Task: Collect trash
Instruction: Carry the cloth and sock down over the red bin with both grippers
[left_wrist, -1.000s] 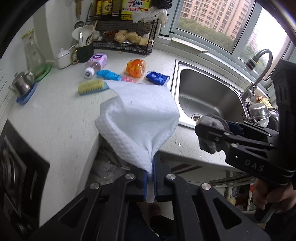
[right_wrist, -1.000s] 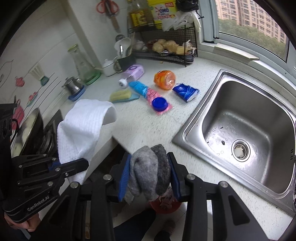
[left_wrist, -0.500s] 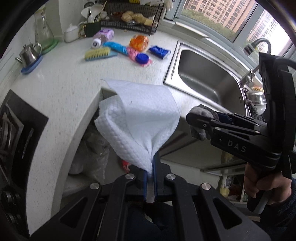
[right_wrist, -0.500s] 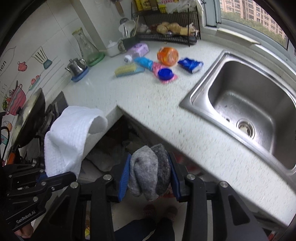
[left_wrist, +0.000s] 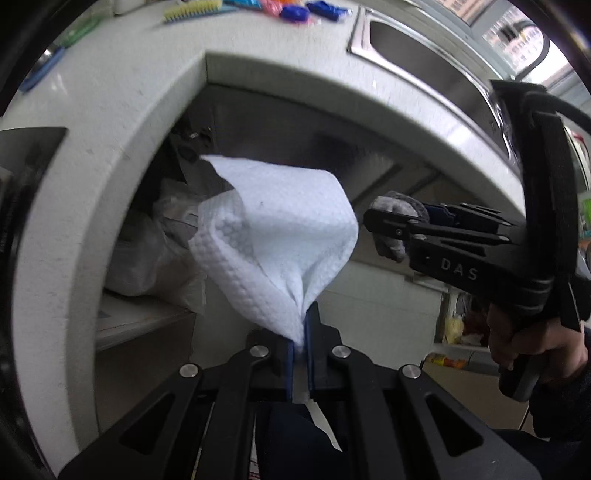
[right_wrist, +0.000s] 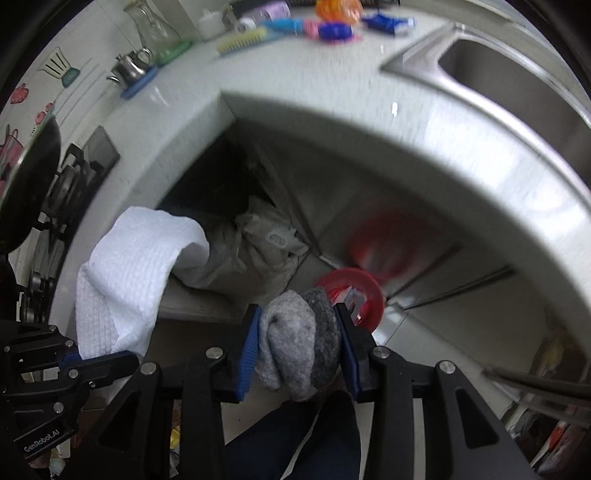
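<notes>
While both grippers are dropping below the worktop's front edge, the scene is reading like this:

Left gripper (left_wrist: 301, 350): its jaws are pinching together on the bottom corner of a white, dimpled paper towel (left_wrist: 273, 236), which is standing up loosely above the fingers.

Right gripper (right_wrist: 299, 343): its blue pads are clamping a balled grey wool rag (right_wrist: 299, 339) from both sides, part-way apart because of the bundle's bulk.

Change: a second ago both cameras were looking across the pale speckled countertop (right_wrist: 177, 107) and steel sink (right_wrist: 517, 85); now that surface is sliding toward the top of each view, and the open space under the counter's inner corner is filling the middle.

Bin: a round red plastic bin (right_wrist: 354, 291) is sitting on the floor just beyond the rag in the right wrist view, near a crumpled grey plastic bag (right_wrist: 258, 251) on the low shelf.

Meaning for the task: both pieces of trash are off the counter and appear to be heading for the bin; neither is released yet.

Left behind: bright wrappers (right_wrist: 328, 27) and a scrubbing brush (right_wrist: 240, 40) are lying near the counter's back edge.
</notes>
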